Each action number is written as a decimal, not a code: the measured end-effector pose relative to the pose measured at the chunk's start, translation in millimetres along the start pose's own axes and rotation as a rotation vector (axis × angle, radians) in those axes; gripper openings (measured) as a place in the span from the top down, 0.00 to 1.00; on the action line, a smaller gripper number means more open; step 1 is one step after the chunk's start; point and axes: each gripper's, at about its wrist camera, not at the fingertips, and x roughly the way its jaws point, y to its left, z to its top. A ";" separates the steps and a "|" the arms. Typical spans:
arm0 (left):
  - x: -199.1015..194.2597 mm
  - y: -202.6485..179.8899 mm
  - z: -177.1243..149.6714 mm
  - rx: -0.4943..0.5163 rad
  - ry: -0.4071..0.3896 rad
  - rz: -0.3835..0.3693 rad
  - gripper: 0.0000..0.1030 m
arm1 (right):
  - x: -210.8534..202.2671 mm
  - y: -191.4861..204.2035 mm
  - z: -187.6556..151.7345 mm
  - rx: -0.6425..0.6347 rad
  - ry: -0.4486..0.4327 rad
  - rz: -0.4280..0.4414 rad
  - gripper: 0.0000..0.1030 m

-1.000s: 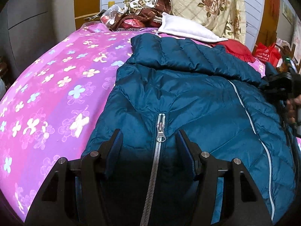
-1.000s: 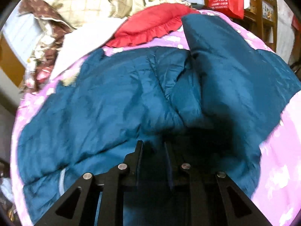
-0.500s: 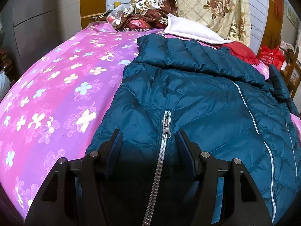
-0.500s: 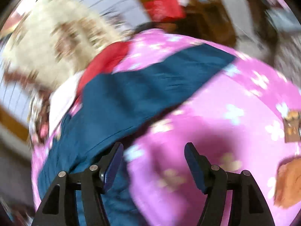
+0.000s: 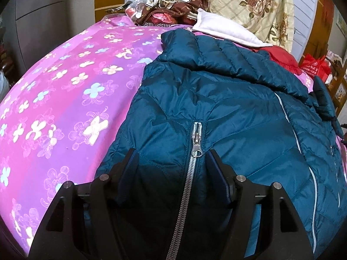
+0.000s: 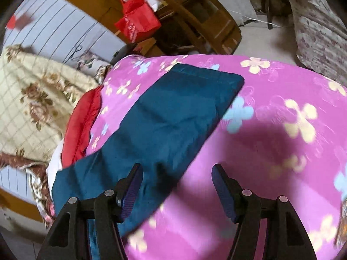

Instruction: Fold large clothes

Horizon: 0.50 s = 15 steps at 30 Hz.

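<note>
On the bed, the teal puffer jacket (image 5: 227, 108) lies front-up on the pink flowered bedspread (image 5: 65, 99), its zipper (image 5: 196, 145) running between the spread fingers of the left gripper (image 5: 171, 162), which has stayed open and low over the hem all through the last second. The right gripper (image 6: 176, 179) has changed most: a second ago it was closed in a bunch of the jacket, and now it is open, holding nothing, turned toward the sleeve (image 6: 173, 112) laid out flat on the bedspread. That suggests the sleeve has been spread out and released, ready to be folded in over the body. Past the jacket are a red pillow (image 6: 80, 125), a rose-patterned quilt (image 5: 256, 6), a red bag (image 6: 138, 19) and wooden furniture (image 6: 195, 13).
</note>
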 end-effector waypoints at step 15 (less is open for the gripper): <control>6.1 -0.2 1.1 0.001 0.023 -0.026 0.25 | -60.5 86.1 28.8 -0.261 -0.124 -0.031 0.95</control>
